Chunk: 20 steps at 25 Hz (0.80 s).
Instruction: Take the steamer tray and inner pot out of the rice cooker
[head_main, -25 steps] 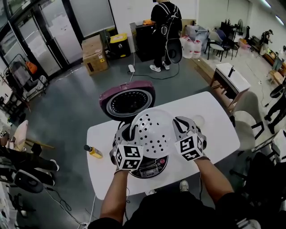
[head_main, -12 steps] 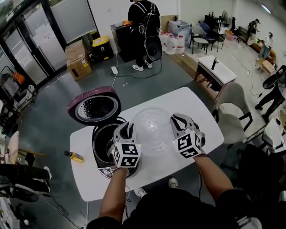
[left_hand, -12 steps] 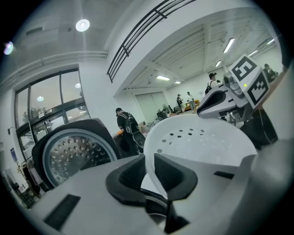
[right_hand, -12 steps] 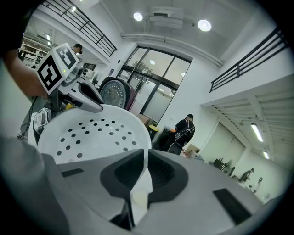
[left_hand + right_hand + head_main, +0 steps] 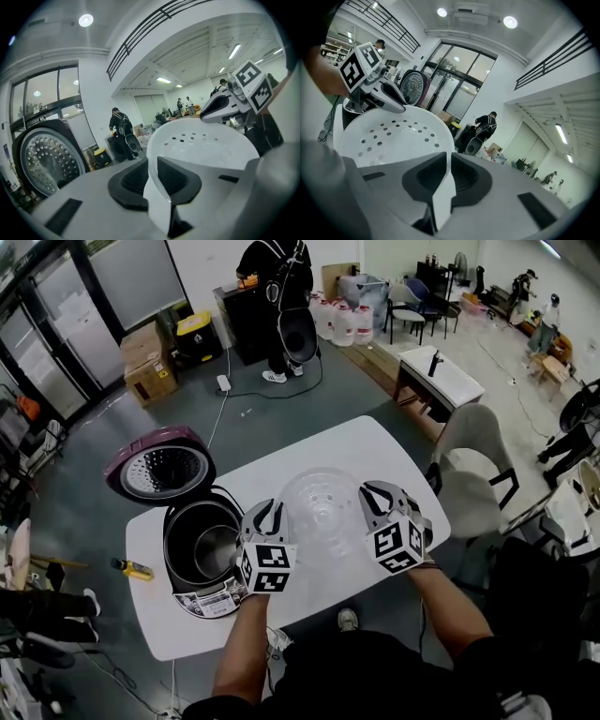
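White perforated steamer tray (image 5: 322, 510) hangs over the table (image 5: 375, 442), at three o'clock of the open rice cooker (image 5: 204, 599). Left gripper (image 5: 273, 514) pinches its rim at nine o'clock, right gripper (image 5: 372, 496) at three o'clock. The inner pot (image 5: 216, 551) sits inside the cooker.

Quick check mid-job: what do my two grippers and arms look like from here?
Left gripper and right gripper match: white-and-dark-grey shells, each carrying a cube with black-and-white square markers. Jaws are pale grey with black pads. Forearms bare, dark clothing above. No cables visible.
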Motion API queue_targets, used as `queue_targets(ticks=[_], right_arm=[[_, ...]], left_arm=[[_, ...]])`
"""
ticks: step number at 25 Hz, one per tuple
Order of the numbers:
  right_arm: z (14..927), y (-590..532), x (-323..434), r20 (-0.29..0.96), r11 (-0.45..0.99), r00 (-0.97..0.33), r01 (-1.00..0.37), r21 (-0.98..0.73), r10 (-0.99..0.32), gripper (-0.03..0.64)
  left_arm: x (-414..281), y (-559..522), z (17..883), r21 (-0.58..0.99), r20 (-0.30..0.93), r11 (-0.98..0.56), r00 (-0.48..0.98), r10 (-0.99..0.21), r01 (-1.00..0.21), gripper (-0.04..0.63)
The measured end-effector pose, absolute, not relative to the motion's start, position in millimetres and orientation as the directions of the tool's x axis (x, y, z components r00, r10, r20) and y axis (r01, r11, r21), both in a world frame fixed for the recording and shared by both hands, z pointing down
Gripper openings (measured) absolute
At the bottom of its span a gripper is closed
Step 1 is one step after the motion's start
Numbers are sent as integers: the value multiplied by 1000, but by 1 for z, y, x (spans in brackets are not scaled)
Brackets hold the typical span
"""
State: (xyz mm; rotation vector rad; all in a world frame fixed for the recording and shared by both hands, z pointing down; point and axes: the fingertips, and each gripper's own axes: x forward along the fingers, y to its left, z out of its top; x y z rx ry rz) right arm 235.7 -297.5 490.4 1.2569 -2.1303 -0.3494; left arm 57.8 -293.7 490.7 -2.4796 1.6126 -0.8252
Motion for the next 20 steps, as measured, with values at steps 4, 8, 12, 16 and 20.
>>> queue_targets(ticks=[4,8,12,16,20], right_arm=[[514,-297,253,416,523,-338,-689,502,-844,31],[542,-293,269,456,540,-328,-690,483,-827,31],[578,-287,285,517,569,-318,-686,454,-795,31],[620,-285,301,562,586,-304,-686,432,-770,29],[660,-285,313,603,601,-291,-685,411,-743,28]], left_arm=[[76,-294,517,-315,439,-467,310,-843,-826,63],[92,-289,551,-279,494,-495,320,-809,-823,66],[108,-283,584,-244,541,-519,329,-774,-819,65],[125,-285,623,-216,582,-547,343,-737,-809,64],[137,-286,669,-139,629,-572,375,-681,-808,63]])
